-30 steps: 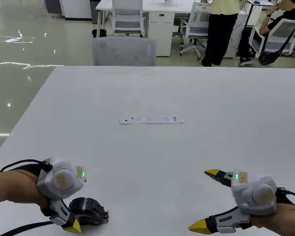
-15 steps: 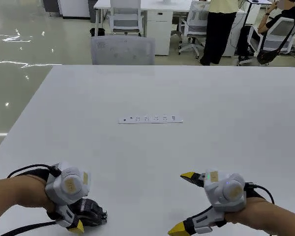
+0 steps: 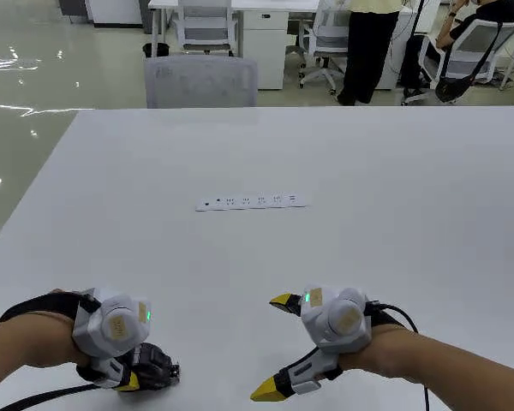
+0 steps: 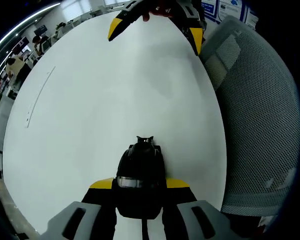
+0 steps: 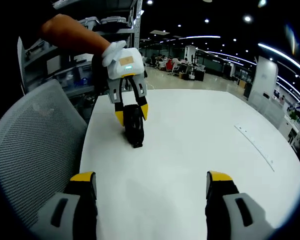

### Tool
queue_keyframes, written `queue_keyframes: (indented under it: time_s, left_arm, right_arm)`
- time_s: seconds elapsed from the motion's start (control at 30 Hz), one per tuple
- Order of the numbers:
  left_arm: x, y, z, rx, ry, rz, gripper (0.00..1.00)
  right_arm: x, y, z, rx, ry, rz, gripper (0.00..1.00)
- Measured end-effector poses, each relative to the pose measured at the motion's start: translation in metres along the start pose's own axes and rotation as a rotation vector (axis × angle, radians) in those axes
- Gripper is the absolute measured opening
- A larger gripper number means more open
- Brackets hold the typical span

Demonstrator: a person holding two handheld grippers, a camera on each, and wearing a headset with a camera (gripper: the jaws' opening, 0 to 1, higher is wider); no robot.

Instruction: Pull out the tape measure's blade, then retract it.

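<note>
Left gripper jaws are clamped narrow on the tape measure - yellow tips press on either side of the black case. In the head view the left gripper sits low at the near left edge of the table, with the tape measure resting on the surface. Right gripper jaws are spread wide and hold nothing, tips off the tape measure. In the head view the right gripper is well apart from the case and its gap faces it.

The table is white and flat, with a power strip at its middle. A grey mesh chair stands at the far edge. Beyond it is an open office with a glossy floor, desks and swivel chairs, and a person standing at the back.

The case's long axis runs along the left jaws, and the blade hook at its mouth points away from them - straight at the right gripper. From the right gripper view the left gripper comes down on the case from above.
</note>
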State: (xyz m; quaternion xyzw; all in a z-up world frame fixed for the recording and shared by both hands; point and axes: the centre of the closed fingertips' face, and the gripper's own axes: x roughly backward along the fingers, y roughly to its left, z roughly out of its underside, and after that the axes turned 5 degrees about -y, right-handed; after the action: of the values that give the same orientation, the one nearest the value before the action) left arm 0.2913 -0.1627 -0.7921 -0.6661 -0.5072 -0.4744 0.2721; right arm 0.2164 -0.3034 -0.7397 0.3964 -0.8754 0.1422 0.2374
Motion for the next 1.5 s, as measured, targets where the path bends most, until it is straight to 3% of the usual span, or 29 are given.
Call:
queue_keyframes:
  time_s: [0.1,0.13,0.2,0.27,0.47,0.6,0.73,0.97,1.1,1.2,1.27,1.37,1.5]
  left_arm:
    - [0.0,-0.001,-0.001,0.005,-0.015,-0.001,0.31]
    - [0.0,0.0,-0.001,0.003,-0.015,0.001,0.31]
    - [0.0,-0.001,-0.001,0.001,-0.009,0.003,0.31]
    - [0.0,-0.001,-0.002,0.005,-0.01,0.004,0.31]
    - [0.0,-0.001,-0.003,0.01,-0.031,-0.009,0.31]
    - [-0.001,-0.001,-0.004,0.004,-0.018,0.001,0.31]
    - [-0.001,-0.002,-0.003,0.016,-0.014,0.002,0.31]
    - [-0.001,-0.003,-0.003,0.015,-0.024,0.002,0.31]
    - [0.0,-0.003,-0.003,0.015,-0.021,0.002,0.31]
    - [0.0,-0.003,-0.002,0.02,-0.028,0.0,0.31]
    - [0.0,-0.003,-0.002,0.017,-0.033,0.0,0.31]
    - [0.0,-0.002,-0.002,0.013,-0.028,0.01,0.31]
    - [0.0,-0.002,-0.002,0.013,-0.026,0.01,0.31]
  right_arm:
    - [-0.006,0.003,0.0,-0.025,-0.002,-0.019,0.89]
    - [-0.01,0.015,0.0,-0.1,-0.004,-0.08,0.89]
    - [-0.017,0.023,0.007,-0.096,0.036,-0.129,0.91]
    - [-0.023,0.02,0.015,-0.034,0.08,-0.124,0.88]
    - [-0.045,0.021,0.004,-0.053,0.046,-0.107,0.83]
    - [-0.059,0.022,0.0,0.014,0.041,-0.097,0.75]
    - [-0.077,0.033,-0.001,0.035,0.055,-0.15,0.72]
    - [-0.1,0.045,-0.002,0.069,0.073,-0.18,0.58]
    - [-0.111,0.037,-0.003,0.064,0.07,-0.161,0.47]
    - [-0.118,0.026,0.002,0.074,0.101,-0.145,0.39]
    - [-0.119,0.027,0.002,0.067,0.109,-0.154,0.35]
    - [-0.123,0.032,0.013,0.117,0.161,-0.196,0.32]
    - [-0.132,0.035,0.01,0.117,0.154,-0.199,0.3]
